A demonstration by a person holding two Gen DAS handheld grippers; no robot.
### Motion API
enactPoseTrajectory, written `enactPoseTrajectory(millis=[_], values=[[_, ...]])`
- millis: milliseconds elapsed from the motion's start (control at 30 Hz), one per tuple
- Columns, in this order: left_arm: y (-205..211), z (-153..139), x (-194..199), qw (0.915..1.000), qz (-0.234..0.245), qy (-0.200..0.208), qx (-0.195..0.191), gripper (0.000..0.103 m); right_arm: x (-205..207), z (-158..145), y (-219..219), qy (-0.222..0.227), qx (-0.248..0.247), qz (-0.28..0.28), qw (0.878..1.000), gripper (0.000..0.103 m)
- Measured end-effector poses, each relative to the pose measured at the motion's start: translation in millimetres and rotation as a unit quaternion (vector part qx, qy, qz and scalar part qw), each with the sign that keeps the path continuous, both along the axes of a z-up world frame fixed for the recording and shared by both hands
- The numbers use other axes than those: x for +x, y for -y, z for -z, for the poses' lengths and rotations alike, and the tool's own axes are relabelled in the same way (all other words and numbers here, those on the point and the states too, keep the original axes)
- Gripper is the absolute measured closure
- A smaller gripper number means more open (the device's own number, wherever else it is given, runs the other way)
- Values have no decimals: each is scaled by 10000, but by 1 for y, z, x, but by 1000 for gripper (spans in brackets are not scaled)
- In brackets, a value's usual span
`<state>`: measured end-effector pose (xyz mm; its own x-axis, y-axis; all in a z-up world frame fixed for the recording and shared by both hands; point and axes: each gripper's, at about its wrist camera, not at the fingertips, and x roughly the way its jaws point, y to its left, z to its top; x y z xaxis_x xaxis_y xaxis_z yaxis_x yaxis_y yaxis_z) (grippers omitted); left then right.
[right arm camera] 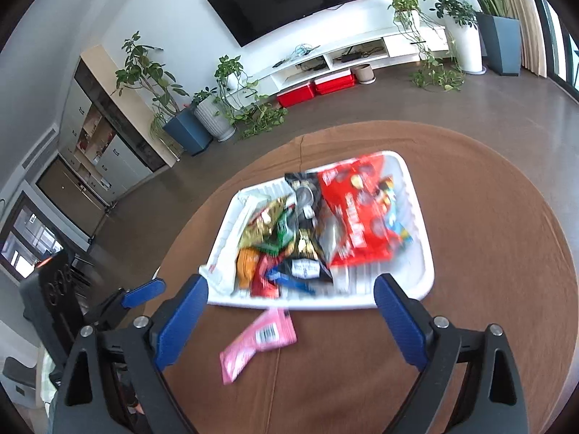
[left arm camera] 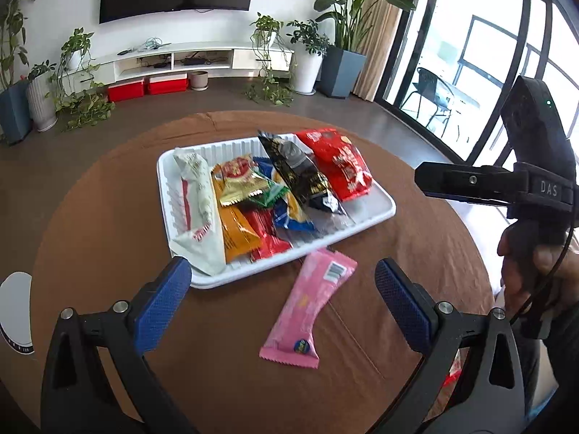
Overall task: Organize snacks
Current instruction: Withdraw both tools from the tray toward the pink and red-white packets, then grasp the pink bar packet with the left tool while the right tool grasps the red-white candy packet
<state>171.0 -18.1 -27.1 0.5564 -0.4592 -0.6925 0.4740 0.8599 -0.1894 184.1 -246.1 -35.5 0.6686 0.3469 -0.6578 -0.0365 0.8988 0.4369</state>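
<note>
A pink snack packet lies flat on the brown tablecloth, just outside the near edge of the white plastic tray and not touching any gripper. The tray holds the other snacks: a white packet along its left wall, an orange packet and a small red one beside that, a gold-and-green packet on top of them, a blue-and-yellow packet, a black packet leaning across the middle, and a large red bag at the tray's right side.

The left gripper hangs over the tray's near edge with its blue pads spread wide and nothing between them but the pink packet lying below on the cloth. The right gripper is likewise wide open and empty, near the tray's front rim; its view is blurred. A hand grips the right gripper's handle to the right of the tray.
</note>
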Motion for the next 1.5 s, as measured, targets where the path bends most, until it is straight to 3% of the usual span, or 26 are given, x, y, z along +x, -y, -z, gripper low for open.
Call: enactPoseTrajectory(millis=[167,367,633,767,933,1133,1500], values=[[14,13,-37,9996,244,110,18,0,-53,10,4,-32,-4,104,9999,8],[34,20,-83,9964,589,448,422,0,-110,31,-1,-212,-244,410,9986,8],[28,32,-115,9991,379,81,164,0,-149,59,-12,-533,-534,601,9953,8],[22,37,-114,9992,268,-179,245,0,-156,70,-20,-650,-692,564,9939,9],[12,41,-108,9989,174,-426,98,0,-158,79,-32,-775,-820,416,9927,21],[13,45,-99,9982,257,-488,225,0,-154,85,-38,-863,-1016,344,9905,28],[39,38,-42,9926,676,-377,931,1,-150,85,-44,-838,-1246,212,9884,33]])
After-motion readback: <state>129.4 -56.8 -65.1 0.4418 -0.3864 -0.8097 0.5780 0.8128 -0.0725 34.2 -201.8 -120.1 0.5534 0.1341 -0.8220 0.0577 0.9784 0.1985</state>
